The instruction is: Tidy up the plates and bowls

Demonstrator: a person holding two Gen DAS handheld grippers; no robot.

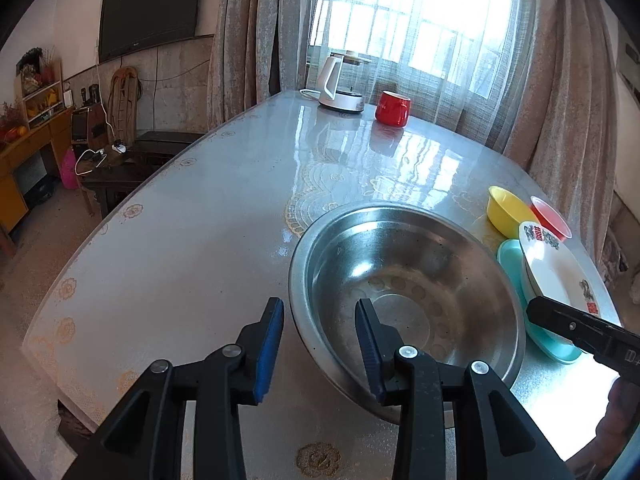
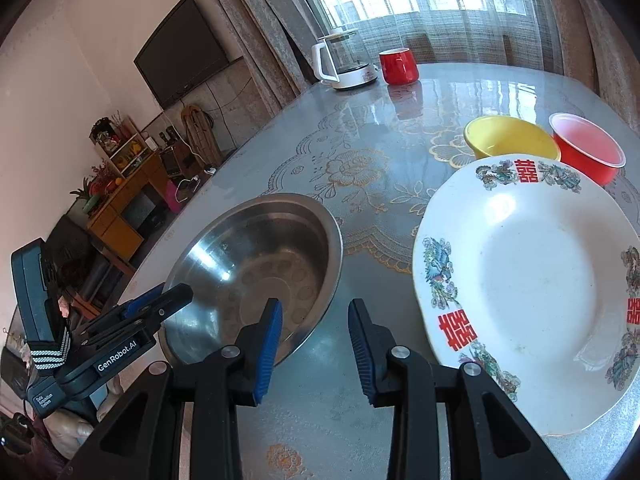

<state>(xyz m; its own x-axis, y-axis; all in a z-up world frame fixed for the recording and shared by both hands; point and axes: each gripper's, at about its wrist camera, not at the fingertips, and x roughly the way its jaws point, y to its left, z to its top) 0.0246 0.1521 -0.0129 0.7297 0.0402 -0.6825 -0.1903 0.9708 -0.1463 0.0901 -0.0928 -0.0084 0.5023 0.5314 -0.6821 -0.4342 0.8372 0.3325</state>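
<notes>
Glossy table [image 1: 208,240], lace-patterned under a clear cover, window and curtains behind; a kettle [image 1: 340,84] and a red mug [image 1: 393,108] stand at the far end, well apart from the work.

Item 1. Steel bowl [image 1: 408,280]: large, round, empty, upright on the table. Your left gripper [image 1: 320,340] straddles its near-left rim, one blue pad outside the wall, the other inside the basin. The jaws stand partly open and I see neither pad pressing the metal, so count it as not gripped.

Item 2. White plate [image 2: 532,280] with red characters: just right of the steel bowl, resting on a teal plate [image 1: 516,276] that shows only in the left wrist view. It appears slightly tilted.

Item 3. Yellow bowl [image 2: 508,138] and red bowl [image 2: 588,152]: side by side beyond the white plate, touching or nearly so.

Item 4. Your right gripper [image 2: 314,348]: partly open, holding nothing, over bare table in the gap between steel bowl and white plate.

Governing relation: the white plate's near-left edge lies just to the right of your right gripper's right pad; your right hand is much the nearer to it. Being round, the plate offers no long axis, so I judge a rim pinch from this side the likely approach.
</notes>
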